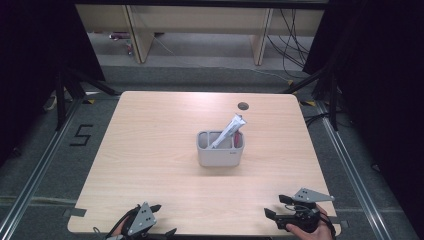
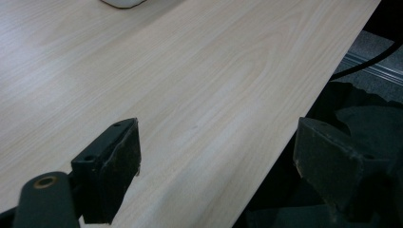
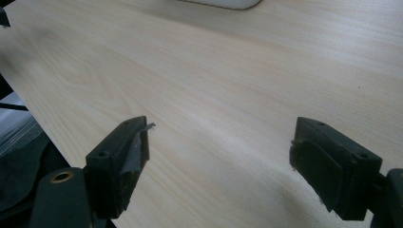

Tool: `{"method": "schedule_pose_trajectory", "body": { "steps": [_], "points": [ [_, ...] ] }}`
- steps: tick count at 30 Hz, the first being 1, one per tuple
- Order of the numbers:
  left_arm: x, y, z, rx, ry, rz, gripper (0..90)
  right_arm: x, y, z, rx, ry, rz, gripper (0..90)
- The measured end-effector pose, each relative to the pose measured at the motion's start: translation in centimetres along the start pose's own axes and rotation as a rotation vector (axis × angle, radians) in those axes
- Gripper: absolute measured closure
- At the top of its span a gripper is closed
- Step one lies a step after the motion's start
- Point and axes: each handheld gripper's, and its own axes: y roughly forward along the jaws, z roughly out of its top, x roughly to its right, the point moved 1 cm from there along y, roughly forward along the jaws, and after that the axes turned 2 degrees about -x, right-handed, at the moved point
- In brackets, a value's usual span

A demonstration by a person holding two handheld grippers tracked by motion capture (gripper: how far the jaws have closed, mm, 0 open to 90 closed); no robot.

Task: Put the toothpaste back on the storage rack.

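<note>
Holder (image 2: 122, 2) cut off at top edge.

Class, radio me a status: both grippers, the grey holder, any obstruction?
Left gripper and right gripper open, empty, at near table edge. Grey holder mid-table, upright, white tube leaning inside. Path clear.

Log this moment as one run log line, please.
left gripper: open, empty | right gripper: open, empty | grey plastic caddy: mid-table, holds white tube | wooden table

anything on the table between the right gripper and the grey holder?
Nothing. In the high view the stretch of table between the right gripper and the grey holder is bare wood; the right gripper view shows the same.
</note>
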Motion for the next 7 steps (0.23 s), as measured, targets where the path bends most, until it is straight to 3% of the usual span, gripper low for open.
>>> {"method": "schedule_pose_trajectory", "body": {
  "steps": [2, 3, 5, 6, 7],
  "points": [
    [0.04, -0.15, -0.09, 0.003, -0.005, -0.004, 15.6, -0.02, -0.07, 0.02, -0.002, -0.002, -0.007, 20.9],
    [0.1, -0.17, -0.12, 0.008, -0.011, -0.002, 15.6, -0.34, -0.09, 0.01, -0.014, 0.041, -0.001, 20.9],
    [0.14, -0.1, -0.18, 0.014, -0.028, 0.002, 15.7, -0.18, -0.12, -0.01, -0.007, 0.017, 0.001, 20.8],
    [-0.1, -0.23, -0.2, -0.01, -0.002, 0.01, 15.7, -0.06, -0.09, 0.03, -0.003, 0.003, -0.007, 20.9],
    [-0.05, -0.16, -0.2, -0.003, -0.014, -0.004, 15.6, -0.05, -0.19, 0.03, 0.001, -0.004, -0.002, 20.9]
  ]
}}
